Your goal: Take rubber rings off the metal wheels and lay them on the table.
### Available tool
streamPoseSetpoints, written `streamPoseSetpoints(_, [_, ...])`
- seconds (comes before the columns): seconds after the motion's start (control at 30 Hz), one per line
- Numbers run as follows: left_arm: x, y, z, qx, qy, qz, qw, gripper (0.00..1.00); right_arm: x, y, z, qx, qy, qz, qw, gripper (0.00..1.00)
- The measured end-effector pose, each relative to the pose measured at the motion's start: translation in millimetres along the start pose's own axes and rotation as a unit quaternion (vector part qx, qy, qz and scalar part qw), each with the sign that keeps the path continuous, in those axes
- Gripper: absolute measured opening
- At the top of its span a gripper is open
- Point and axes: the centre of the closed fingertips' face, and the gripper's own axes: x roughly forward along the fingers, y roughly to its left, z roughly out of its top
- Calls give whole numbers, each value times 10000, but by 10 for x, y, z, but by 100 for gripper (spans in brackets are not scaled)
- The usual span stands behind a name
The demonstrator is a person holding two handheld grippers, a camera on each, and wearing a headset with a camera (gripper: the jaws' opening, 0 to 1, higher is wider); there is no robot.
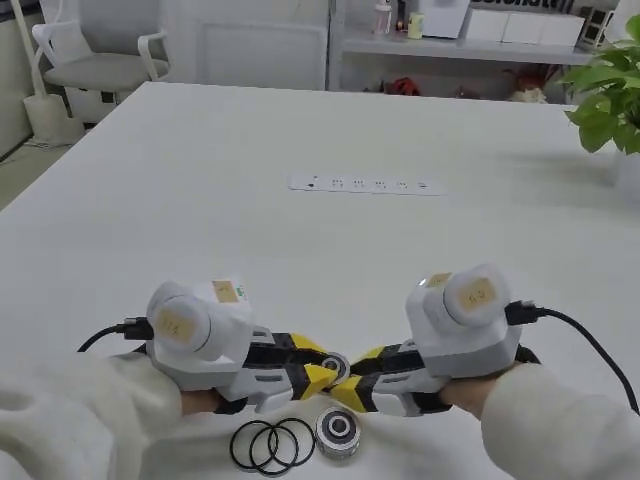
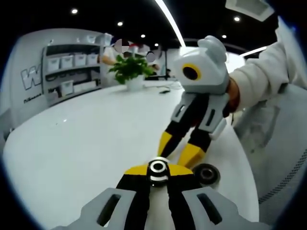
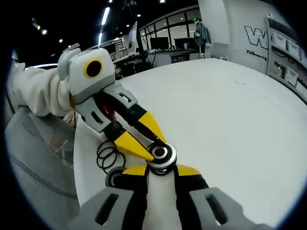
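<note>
Clamped between the yellow tips of the left gripper (image 2: 158, 173): a small metal wheel (image 2: 158, 166), lifted clear of the table (image 1: 300, 250). Met nose to nose by the right gripper (image 3: 161, 170), tips set to either side of that same wheel's lower edge; cannot tell whether pinching or merely flanking. From the left gripper view, seen hub-on: bright centre, dark band, pale rim, with the right gripper's two tips slightly parted just behind it. From the right gripper view, seen tilted instead, with the left gripper's tips converging on its far side. Cannot tell in any view whether ringed or bare. Down on the table, by the head view, just below the tips: three overlapping black rings (image 1: 272, 445) and, just beside them on the right, a second wheel (image 1: 338, 432) lying flat. Same pair in the right gripper view, low left, near the table's edge; in the left gripper view, the second wheel just right of the jaws. Behind both grippers, white sleeves (image 1: 70, 410) and black cables (image 1: 585, 345). Farther out, by the head view: a white power strip (image 1: 365, 184) mid-table, well apart from the work, a plant (image 1: 610, 95) at the far right, a chair (image 1: 100, 65) past the far left edge. By the left gripper view, shelves (image 2: 67, 72) of white bins beside the plant.
</note>
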Motion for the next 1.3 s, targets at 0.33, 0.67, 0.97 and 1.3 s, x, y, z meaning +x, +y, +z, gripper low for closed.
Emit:
streamPoseSetpoints(0.33, [-7, 15, -9, -34, 13, 45, 10000, 13, -21, -41, -18, 36, 72, -111, 9999, 0])
streamPoseSetpoints(0.67, [-5, 16, -9, -27, 9, 41, 10000, 13, -46, -79, -31, 719, 73, -165, 9973, 0])
streamPoseSetpoints(0.97, [-9, 13, -5, -20, 3, 33, 10000, 13, -78, -109, -42, 1350, -23, -143, 9907, 0])
streamPoseSetpoints(1.3, [-12, 10, -6, -11, 9, 33, 10000, 13, -130, -137, 51, 2473, -415, 33, 9680, 0])
